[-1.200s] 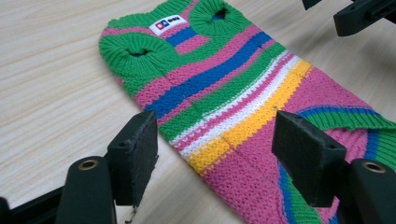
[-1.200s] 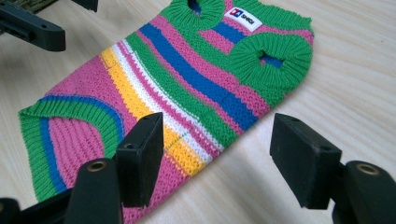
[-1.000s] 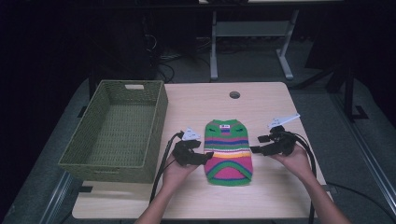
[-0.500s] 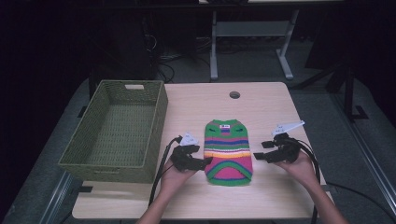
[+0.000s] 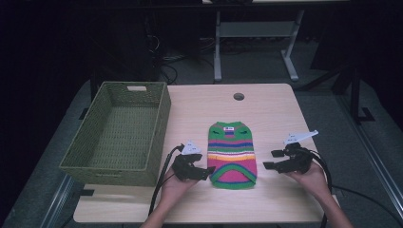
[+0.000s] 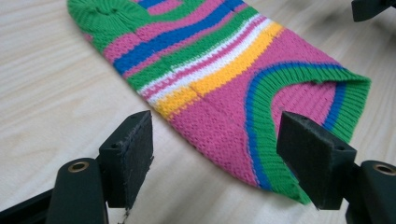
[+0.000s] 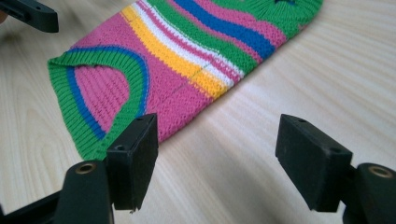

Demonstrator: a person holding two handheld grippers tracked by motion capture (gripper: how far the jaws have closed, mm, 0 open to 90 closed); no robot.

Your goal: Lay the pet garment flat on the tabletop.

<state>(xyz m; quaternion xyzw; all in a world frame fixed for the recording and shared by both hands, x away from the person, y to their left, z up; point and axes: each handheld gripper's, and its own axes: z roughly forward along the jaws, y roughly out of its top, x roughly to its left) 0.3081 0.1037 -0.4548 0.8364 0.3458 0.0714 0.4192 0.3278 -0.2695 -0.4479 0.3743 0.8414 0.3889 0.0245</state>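
A striped sweater (image 5: 232, 153) is laid flat on the table (image 5: 266, 109), in its near half and a little right of centre, with its green collar toward the far edge and its curved hem toward the person. Bands of green, blue, pink, white and yellow are seen across it, and a small white label is sewn just below the collar.

The left gripper (image 5: 209, 170) is held low, just beside the sweater's near left edge. Its jaws are spread wide and have just been opening; in the left gripper view (image 6: 217, 154) the sweater's pink edge and green hem are seen between and beyond the pads, which are not pressed on the knit. Whether the tips are touching the cloth cannot be told.

The right gripper (image 5: 272, 159) is held to the right of the sweater, near it but clear of it. Its jaws are likewise spread and have just been opening, with nothing between them: in the right gripper view (image 7: 217, 149) bare wood is seen between the pads, and the sweater's edge lies just beyond the left pad.

A green woven basket (image 5: 159, 128) is set on the table's left side, well apart from the sweater. A round hole (image 5: 238, 96) is cut in the table near its far edge.
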